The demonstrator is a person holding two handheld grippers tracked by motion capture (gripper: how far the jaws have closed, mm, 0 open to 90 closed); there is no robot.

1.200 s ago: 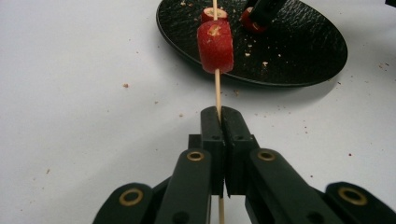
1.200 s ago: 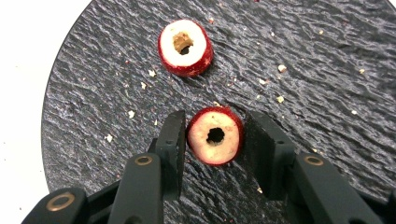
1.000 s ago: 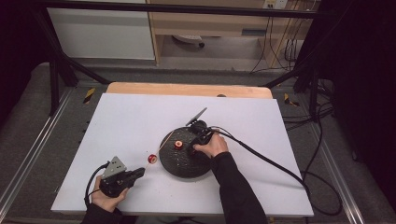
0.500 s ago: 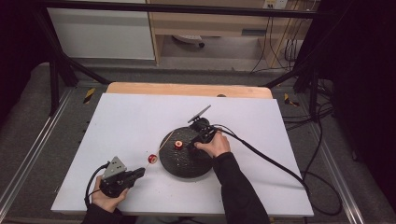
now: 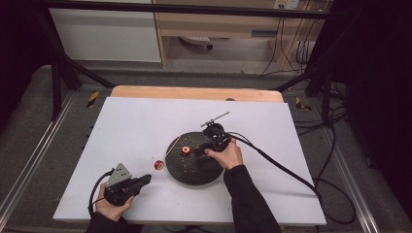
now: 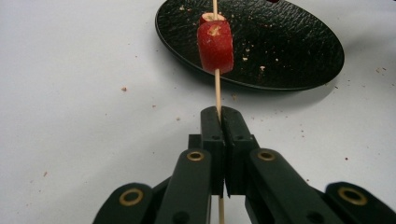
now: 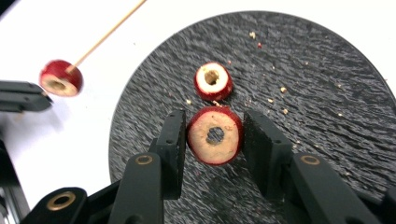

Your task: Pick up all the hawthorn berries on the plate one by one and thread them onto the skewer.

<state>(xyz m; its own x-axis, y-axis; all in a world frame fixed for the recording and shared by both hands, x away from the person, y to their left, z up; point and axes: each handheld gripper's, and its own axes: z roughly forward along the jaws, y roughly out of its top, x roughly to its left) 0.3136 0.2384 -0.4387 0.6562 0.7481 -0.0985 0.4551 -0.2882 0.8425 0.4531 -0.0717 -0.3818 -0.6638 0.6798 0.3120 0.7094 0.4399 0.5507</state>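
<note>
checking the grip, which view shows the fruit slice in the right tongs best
The right gripper view: the cored red slice sits close up between the right tongs, cut face and hole clear. The high view shows the right tongs over the black plate, the slice there too small to tell. The left gripper view shows another slice on a stick.

A white worktop [image 5: 145, 121] with a pale wood strip along its far edge fills mid-frame. At centre sits a black plate [image 5: 194, 170] with a pebbled texture, dotted with tan crumbs. The fruit slices [image 7: 213, 82] have red skin and cream flesh. A tan skewer [image 6: 217, 88] carries a red piece [image 6: 215, 43]. The fingers [image 6: 212, 140] are matte black with brass rivets.
</note>
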